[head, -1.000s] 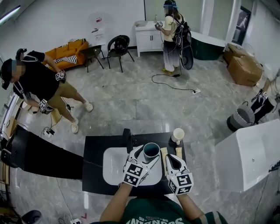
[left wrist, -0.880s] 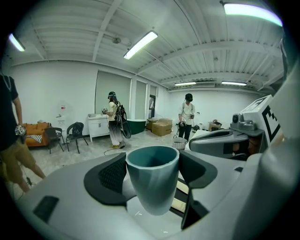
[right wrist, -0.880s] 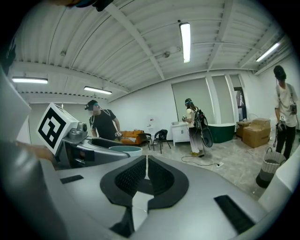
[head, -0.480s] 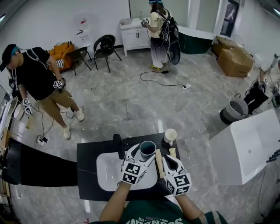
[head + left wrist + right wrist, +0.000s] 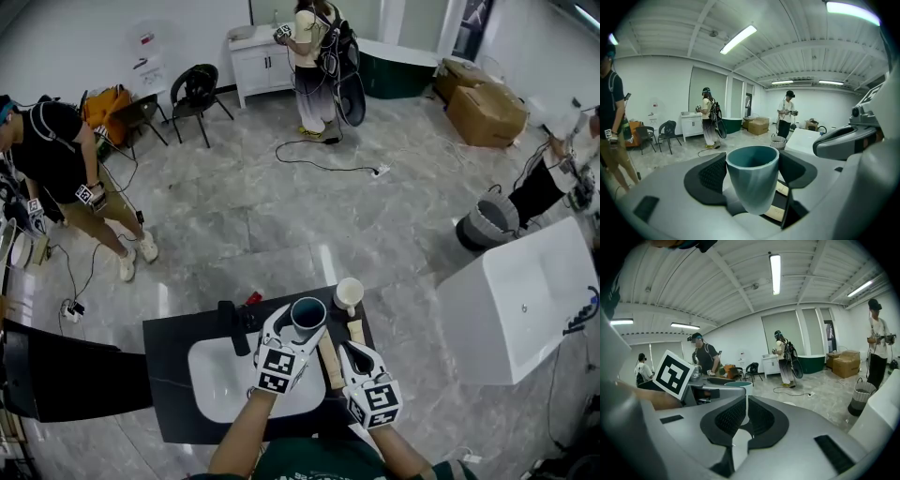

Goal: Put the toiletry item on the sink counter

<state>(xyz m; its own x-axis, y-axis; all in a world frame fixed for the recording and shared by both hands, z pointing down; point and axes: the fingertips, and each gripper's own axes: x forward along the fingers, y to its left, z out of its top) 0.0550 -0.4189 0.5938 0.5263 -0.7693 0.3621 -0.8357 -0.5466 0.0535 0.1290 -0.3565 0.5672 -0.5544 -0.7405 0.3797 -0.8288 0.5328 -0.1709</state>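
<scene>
The left hand-held gripper (image 5: 302, 324) squeezes one teal cup (image 5: 753, 178); the right hand-held gripper (image 5: 743, 420) is almost closed, holding nothing; one white cup (image 5: 349, 294) stands ahead of it on the table (image 5: 167, 339).

Bright, even light from ceiling strip lights (image 5: 738, 39), with strong fisheye bending and dark corners.

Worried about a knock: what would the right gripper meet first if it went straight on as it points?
Likely the wooden piece lying just ahead of the right gripper on the counter, with the white cup beyond it; height is unclear.
</scene>
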